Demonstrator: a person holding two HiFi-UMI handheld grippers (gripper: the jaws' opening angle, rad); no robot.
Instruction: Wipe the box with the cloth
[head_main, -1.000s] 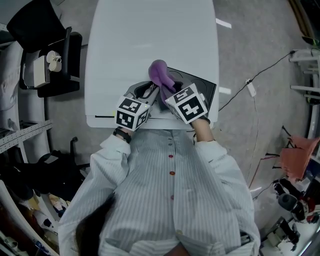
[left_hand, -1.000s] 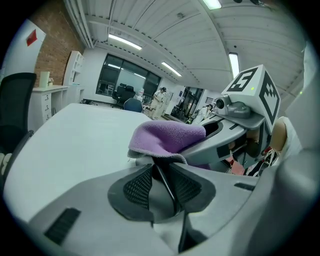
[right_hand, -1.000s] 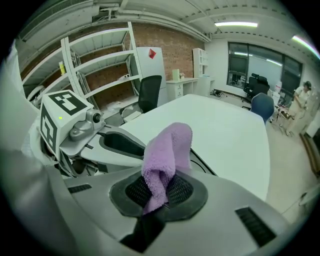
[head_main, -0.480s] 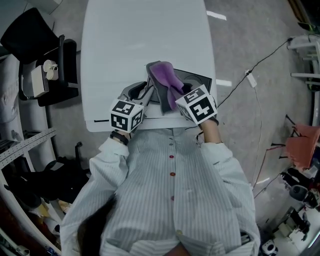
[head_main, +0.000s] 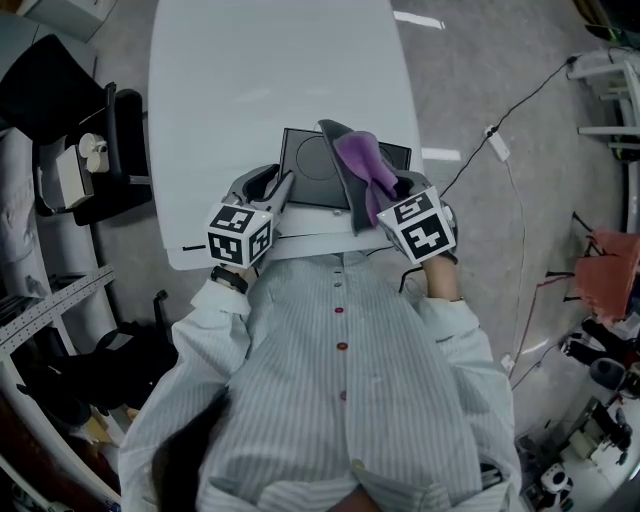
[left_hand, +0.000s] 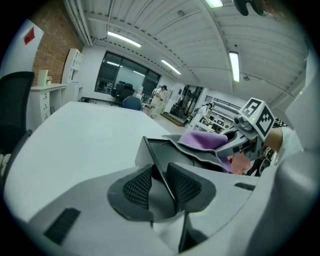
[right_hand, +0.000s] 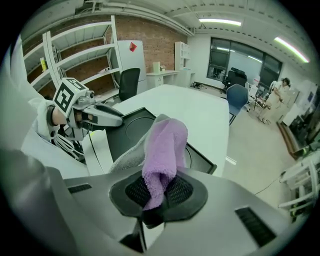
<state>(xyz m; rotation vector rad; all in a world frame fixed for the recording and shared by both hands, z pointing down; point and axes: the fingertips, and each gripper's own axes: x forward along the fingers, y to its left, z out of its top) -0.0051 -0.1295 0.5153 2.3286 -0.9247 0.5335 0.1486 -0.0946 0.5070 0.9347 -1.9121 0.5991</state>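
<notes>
While tight, right tongs (right_hand: 159, 194) on cloth (right_hand: 165, 142)

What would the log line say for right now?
left hand-held gripper: shut on box edge | right hand-held gripper: shut on purple cloth, over box | box: on white table

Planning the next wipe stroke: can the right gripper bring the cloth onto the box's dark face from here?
Probably yes. The right gripper holds the cloth just over the box. Nothing lies between them, and the left gripper clamps only an edge of the box.
</notes>
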